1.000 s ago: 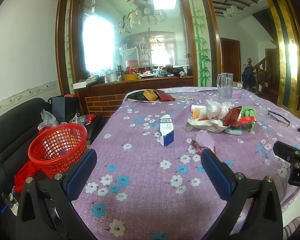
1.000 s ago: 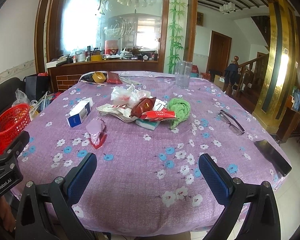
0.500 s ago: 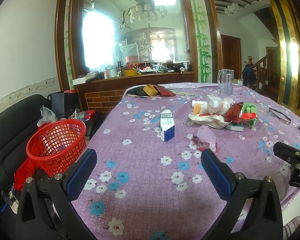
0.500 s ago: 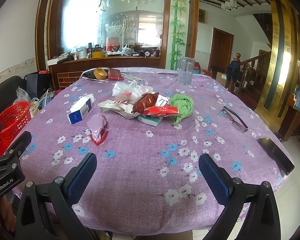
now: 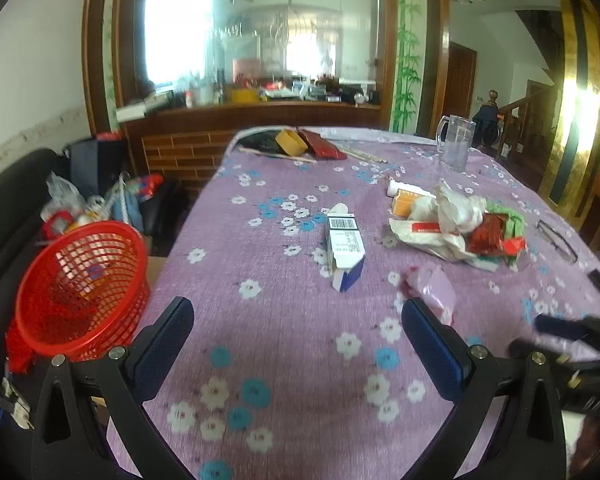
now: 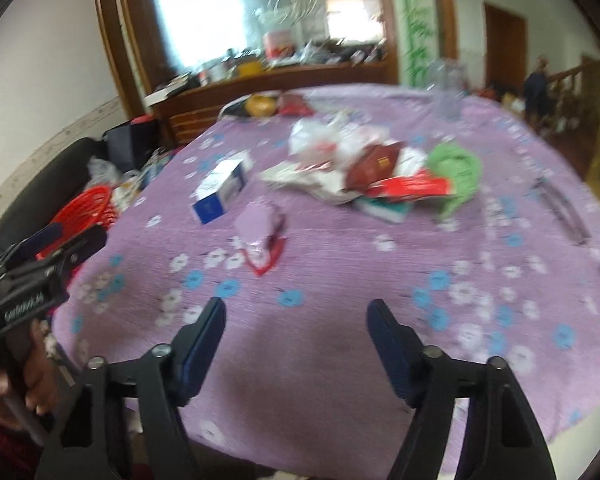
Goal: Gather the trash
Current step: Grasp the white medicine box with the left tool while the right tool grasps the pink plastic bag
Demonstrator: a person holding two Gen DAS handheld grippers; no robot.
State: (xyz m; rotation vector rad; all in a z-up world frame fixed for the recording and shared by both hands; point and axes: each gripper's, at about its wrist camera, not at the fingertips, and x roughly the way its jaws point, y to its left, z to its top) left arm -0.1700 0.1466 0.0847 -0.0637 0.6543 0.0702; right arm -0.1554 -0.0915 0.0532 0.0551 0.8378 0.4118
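Both grippers are hovering over the near edge of the purple flowered tablecloth (image 5: 284, 332), each with its fingers spread apart and gripping nothing: left gripper (image 5: 298, 334), right gripper (image 6: 296, 326). The trash is lying on the cloth ahead of them. Nearest is a crumpled pink wrapper (image 6: 260, 230), just beyond it a small blue-and-white carton (image 5: 345, 249) is lying on its side, and further right a heap of wrappers and bags (image 5: 456, 226) is resting in a loose pile. The red mesh basket (image 5: 80, 280) is standing off the table's left edge. The wrapper is probably feather-light, soft and crushable, best pinched across its bunched middle; the carton is likely stiff but hollow, so it is calling for a grasp across its narrow sides
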